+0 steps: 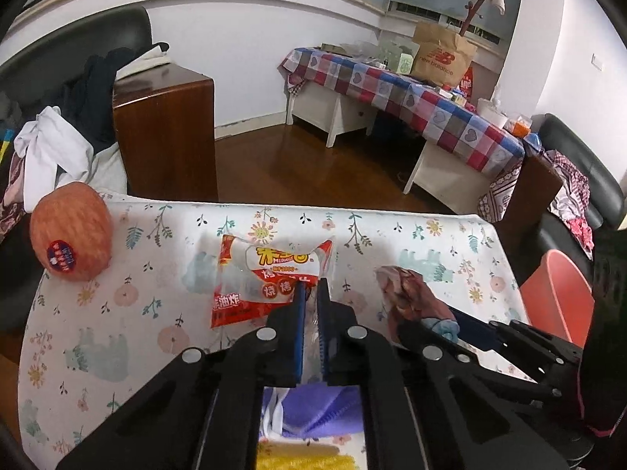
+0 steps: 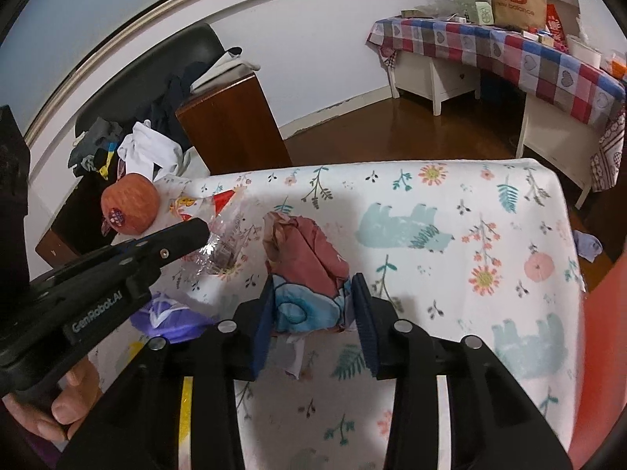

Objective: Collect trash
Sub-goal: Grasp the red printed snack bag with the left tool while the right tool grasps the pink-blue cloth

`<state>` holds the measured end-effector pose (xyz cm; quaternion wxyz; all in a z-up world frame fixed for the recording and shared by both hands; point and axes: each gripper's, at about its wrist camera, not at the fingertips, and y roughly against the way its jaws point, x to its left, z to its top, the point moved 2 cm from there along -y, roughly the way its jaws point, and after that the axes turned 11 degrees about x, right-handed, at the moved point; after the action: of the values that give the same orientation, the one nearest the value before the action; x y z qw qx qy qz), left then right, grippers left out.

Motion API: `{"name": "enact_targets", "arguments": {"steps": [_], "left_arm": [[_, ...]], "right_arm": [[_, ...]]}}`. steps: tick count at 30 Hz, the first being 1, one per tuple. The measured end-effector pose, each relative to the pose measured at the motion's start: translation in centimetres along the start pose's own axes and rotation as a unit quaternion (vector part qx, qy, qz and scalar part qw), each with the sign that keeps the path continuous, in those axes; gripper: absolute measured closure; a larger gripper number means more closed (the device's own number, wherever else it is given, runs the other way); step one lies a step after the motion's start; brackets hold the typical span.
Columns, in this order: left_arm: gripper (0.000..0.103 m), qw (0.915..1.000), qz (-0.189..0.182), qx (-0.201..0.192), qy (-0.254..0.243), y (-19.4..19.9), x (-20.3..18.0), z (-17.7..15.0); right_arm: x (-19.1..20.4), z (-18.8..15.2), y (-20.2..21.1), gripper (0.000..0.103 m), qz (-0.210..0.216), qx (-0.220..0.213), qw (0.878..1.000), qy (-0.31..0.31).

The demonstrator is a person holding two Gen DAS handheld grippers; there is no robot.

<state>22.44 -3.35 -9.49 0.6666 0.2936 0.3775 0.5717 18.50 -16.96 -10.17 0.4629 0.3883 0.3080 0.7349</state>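
A red-and-clear snack wrapper (image 1: 266,278) lies on the floral tablecloth (image 1: 156,313). My left gripper (image 1: 312,293) is shut on its near clear edge; the wrapper also shows in the right wrist view (image 2: 225,231). A crumpled pink-and-blue wrapper (image 2: 309,274) sits between my right gripper's pads (image 2: 362,313). My right gripper (image 2: 313,305) is shut on that crumpled wrapper, which also shows in the left wrist view (image 1: 411,293).
An apple in foam netting (image 1: 70,231) sits at the table's far left corner. A red bin (image 1: 556,293) stands off the table's right edge. A purple cloth (image 2: 168,317) and a yellow item (image 1: 298,460) lie at the near edge. Beyond are a wooden cabinet (image 1: 168,133) and a checkered table (image 1: 431,105).
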Motion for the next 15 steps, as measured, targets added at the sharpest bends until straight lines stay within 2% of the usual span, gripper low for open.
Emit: {"name": "enact_targets", "arguments": {"steps": [7, 15], "left_arm": [[0.099, 0.9996, -0.020, -0.020, -0.003, 4.0, -1.5, -1.5], [0.099, 0.9983, -0.039, -0.033, -0.027, 8.2, -5.4, -4.1]], "right_arm": [[-0.2, -2.8, 4.2, 0.064, 0.003, -0.020, 1.000, -0.013], [-1.0, -6.3, 8.5, 0.064, -0.007, -0.036, 0.999, -0.024]]}}
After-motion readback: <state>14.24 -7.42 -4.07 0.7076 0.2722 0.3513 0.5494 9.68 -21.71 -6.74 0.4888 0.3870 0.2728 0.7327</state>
